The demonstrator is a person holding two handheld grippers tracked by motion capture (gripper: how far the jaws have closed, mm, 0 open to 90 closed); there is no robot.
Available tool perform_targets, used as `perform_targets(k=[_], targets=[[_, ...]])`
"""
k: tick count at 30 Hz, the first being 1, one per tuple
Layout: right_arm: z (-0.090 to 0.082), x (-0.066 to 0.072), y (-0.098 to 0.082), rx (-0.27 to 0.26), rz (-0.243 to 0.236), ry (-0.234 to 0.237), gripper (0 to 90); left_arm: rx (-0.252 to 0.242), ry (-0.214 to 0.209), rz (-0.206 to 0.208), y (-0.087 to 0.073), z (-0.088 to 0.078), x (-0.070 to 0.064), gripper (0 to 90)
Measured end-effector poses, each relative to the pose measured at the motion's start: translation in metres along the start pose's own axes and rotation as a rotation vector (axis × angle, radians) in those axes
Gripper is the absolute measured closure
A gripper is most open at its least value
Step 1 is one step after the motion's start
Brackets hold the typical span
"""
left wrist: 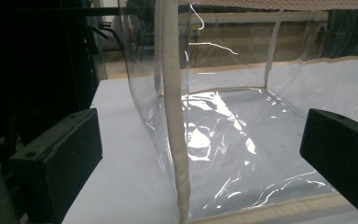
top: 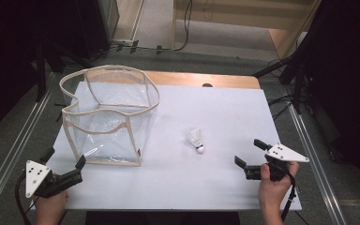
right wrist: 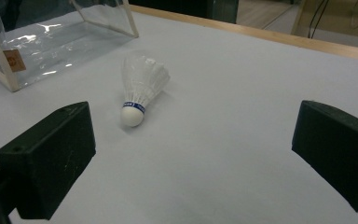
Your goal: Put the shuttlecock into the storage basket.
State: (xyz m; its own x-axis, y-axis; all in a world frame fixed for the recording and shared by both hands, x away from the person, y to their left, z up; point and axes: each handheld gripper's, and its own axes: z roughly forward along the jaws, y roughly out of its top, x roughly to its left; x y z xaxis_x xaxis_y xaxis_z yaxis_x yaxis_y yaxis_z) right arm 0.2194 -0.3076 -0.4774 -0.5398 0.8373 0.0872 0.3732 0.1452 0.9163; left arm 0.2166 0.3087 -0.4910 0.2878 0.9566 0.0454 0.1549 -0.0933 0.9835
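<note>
A big white table fills most of the high view. A strip of brown wood shows along its far edge.

On the left side of the table stands a clear plastic bag. It is shaped like a box and is open at the top. It has cream cloth edges, and the top rim is bent and wavy. A small orange tag sits low on its near right corner. In the left gripper view the clear plastic bag is very close, and one cream corner strip stands up right between the two black fingers.

The left gripper is at the near left corner of the table, just beside the bag. A hand holds it. Its fingers are spread wide apart and pinch nothing.

The right gripper is at the near right side of the table, held by the other hand. Its fingers are spread wide too, and nothing is between them.

A small white shuttlecock lies on its side on the table, between the bag and the right gripper, touching neither. In the right gripper view the shuttlecock has white feathers, a blue band and a round white tip that points toward the camera. It lies out in front of the fingers, closer to the left one.
</note>
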Motion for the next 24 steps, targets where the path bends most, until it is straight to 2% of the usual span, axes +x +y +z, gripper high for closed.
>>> perform_targets(k=[5,10,12,18,24], targets=[[0.012,0.006,0.013,0.025,-0.013,0.029,0.0,0.006,0.003,0.009,0.000,0.001,-0.002,0.0],[0.019,0.010,0.027,0.045,-0.028,0.025,0.0,0.024,-0.007,0.024,0.000,0.002,-0.002,0.0],[0.022,0.011,0.031,0.048,-0.034,0.045,0.0,0.027,-0.007,0.028,0.000,0.002,-0.003,0.0],[0.031,0.016,0.042,0.081,-0.051,0.060,0.0,0.028,-0.006,0.040,-0.001,0.002,-0.005,0.0],[0.042,0.021,0.051,0.106,-0.074,0.075,0.0,0.028,-0.005,0.034,-0.001,0.002,-0.005,0.0]])
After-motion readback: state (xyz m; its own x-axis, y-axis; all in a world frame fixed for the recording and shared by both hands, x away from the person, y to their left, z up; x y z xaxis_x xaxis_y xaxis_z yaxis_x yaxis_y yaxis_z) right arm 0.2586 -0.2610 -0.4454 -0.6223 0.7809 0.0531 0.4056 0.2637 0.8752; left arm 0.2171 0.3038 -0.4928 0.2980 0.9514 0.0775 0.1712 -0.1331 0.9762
